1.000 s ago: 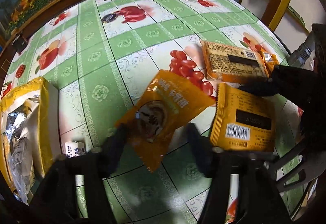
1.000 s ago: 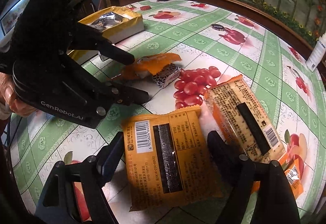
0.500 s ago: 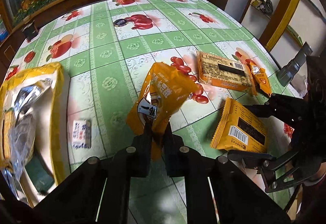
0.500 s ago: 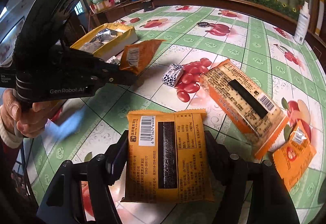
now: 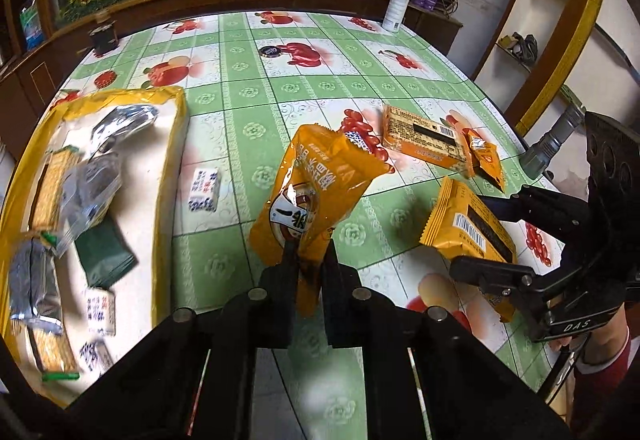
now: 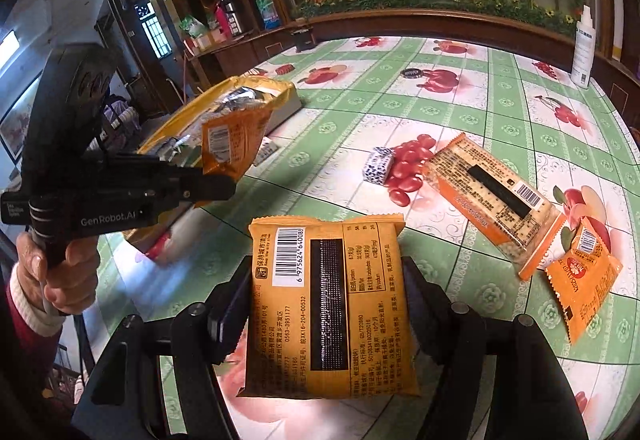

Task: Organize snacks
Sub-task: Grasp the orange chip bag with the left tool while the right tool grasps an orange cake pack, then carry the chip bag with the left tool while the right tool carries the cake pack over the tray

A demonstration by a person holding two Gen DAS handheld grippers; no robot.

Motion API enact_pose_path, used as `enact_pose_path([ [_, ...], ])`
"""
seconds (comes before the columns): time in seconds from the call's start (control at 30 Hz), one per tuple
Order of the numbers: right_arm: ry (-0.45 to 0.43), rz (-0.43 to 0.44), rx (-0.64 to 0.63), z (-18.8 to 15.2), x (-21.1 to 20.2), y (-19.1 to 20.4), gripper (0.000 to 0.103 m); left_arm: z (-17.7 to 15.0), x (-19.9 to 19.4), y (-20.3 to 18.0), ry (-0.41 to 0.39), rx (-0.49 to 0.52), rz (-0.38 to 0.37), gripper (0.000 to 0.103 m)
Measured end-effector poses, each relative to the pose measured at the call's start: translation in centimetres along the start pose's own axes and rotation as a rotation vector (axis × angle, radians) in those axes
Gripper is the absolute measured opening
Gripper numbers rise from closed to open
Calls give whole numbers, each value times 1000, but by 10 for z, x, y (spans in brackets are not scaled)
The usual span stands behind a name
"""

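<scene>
Carrying snacks to box (image 5: 168, 176) at table's left edge | left gripper (image 5: 308, 260) pinches pouch (image 5: 316, 192) | right gripper (image 6: 328, 300) clamps packet (image 6: 328, 304) at its sides | next: release both inside box

The left gripper (image 5: 308, 260) jaws clamped the orange snack pouch (image 5: 316, 184), lifting it.

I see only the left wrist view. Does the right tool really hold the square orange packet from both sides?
Observer: Yes, in the right wrist view the right tool presses one finger on each side edge of the square orange packet.
Operator: What is on the far side of my pouch?
Observer: A barcode label, on the orange pouch gripped by the left tool.
Operator: Is something hidden behind it?
Observer: Mostly, yes: a small patterned candy lies beside the red-fruit print, apart from the long cracker packet.
</scene>
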State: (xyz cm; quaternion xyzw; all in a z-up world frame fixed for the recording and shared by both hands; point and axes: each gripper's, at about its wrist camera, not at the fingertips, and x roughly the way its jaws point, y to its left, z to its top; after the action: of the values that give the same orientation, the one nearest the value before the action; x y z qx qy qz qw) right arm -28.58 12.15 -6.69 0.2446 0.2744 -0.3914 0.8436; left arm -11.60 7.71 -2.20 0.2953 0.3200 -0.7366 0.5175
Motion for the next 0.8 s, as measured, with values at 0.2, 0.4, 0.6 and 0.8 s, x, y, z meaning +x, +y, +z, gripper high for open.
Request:
enact_pose_path([
  [0.2,-23,8,-14,3,-7,18,71,-12,-23,14,-30,-54,3,8],
  [0.4,-43,31,-19,7,-9,33,71,-22,-47,26,-71,-84,30,8],
  [0.6,-54,57,-25,14,-4,49,71,-33,-68,50,-98,-136,66,8],
  [0.8,-61,84,-12,22,6,63,70,-43,-86,73,-127,-182,99,8],
])
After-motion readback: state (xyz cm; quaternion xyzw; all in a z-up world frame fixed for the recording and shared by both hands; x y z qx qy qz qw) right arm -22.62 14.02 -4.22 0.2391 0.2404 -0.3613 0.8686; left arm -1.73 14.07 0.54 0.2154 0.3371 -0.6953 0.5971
